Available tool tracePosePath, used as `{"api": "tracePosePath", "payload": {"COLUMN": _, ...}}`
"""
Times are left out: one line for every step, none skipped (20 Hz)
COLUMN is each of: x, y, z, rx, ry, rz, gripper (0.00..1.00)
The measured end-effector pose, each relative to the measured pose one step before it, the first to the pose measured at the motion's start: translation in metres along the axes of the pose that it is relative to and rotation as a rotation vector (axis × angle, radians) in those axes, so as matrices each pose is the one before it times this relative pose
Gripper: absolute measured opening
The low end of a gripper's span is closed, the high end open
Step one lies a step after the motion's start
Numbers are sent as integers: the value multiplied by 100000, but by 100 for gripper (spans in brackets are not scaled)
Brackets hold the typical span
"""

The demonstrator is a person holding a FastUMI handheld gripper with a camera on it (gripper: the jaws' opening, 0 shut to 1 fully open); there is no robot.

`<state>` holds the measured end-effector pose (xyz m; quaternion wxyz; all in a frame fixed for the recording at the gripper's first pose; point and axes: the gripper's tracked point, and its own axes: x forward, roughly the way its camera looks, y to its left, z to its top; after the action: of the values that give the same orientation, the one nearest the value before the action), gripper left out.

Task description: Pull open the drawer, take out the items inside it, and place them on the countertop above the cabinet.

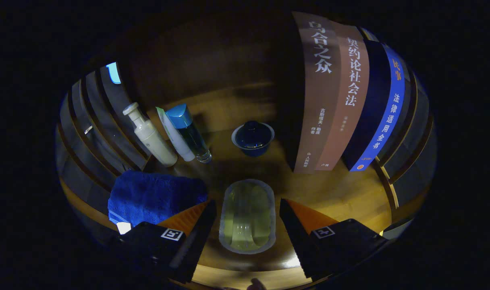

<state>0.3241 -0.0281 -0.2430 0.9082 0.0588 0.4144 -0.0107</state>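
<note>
A clear oblong packet [247,216] with a pale sealed rim and yellow-green contents lay flat on the wooden countertop [341,193], near its front edge. The packet sat between the two fingers of the gripper [248,205], which were spread wide; a visible gap separated each finger from the packet's sides, so neither pressed on it. Beyond the packet, toward the middle of the countertop, stood a small dark blue lidded cup [253,138] with a pale rim, upright and well apart from the packet. Left of the cup, three toiletry containers leaned together against the slatted left wall [96,129]: a cream pump bottle [149,135], a white tube [173,135] just beside it, and a clear bottle with a blue cap [188,132] touching the tube. In front of these, near the front-left corner of the countertop, a folded blue towel [152,196] lay just beside the left finger. Along the right side of the countertop stood a row of books, upright: two brown books [331,96] side by side, then a dark blue book [380,108] with a brighter blue stripe. A slatted right wall [410,133] rose behind the books. The rear of the countertop was in deep shadow.
</note>
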Motion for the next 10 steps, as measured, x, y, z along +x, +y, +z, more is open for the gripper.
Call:
{"api": "tracePosePath", "payload": {"x": -212, "y": 30, "z": 200, "rx": -289, "ry": -881, "rz": 156, "gripper": 100}}
{"api": "tracePosePath", "payload": {"x": -445, "y": 131, "z": 203, "rx": 106, "ry": -1519, "rz": 612, "gripper": 100}}
{"api": "tracePosePath", "payload": {"x": -558, "y": 128, "z": 179, "rx": 155, "ry": -1618, "rz": 170, "gripper": 100}}
{"api": "tracePosePath", "payload": {"x": -626, "y": 190, "z": 80, "rx": 221, "ry": -1812, "rz": 437, "gripper": 100}}
{"api": "tracePosePath", "payload": {"x": -840, "y": 251, "z": 63, "rx": 25, "ry": -1701, "rz": 637, "gripper": 100}}
{"api": "tracePosePath", "payload": {"x": -894, "y": 323, "z": -158, "rx": 35, "ry": -1694, "rz": 798, "gripper": 100}}
{"api": "tracePosePath", "payload": {"x": -1122, "y": 420, "z": -406, "rx": -2, "ry": -1438, "rz": 1015, "gripper": 99}}
{"api": "tracePosePath", "payload": {"x": -1171, "y": 435, "z": -620, "rx": -1037, "ry": -1300, "rz": 1024, "gripper": 99}}
{"api": "tracePosePath", "payload": {"x": -1376, "y": 485, "z": -831, "rx": -1347, "ry": -1801, "rz": 749, "gripper": 100}}
{"api": "tracePosePath", "payload": {"x": -1470, "y": 286, "z": -783, "rx": -1719, "ry": -2122, "rz": 178, "gripper": 100}}
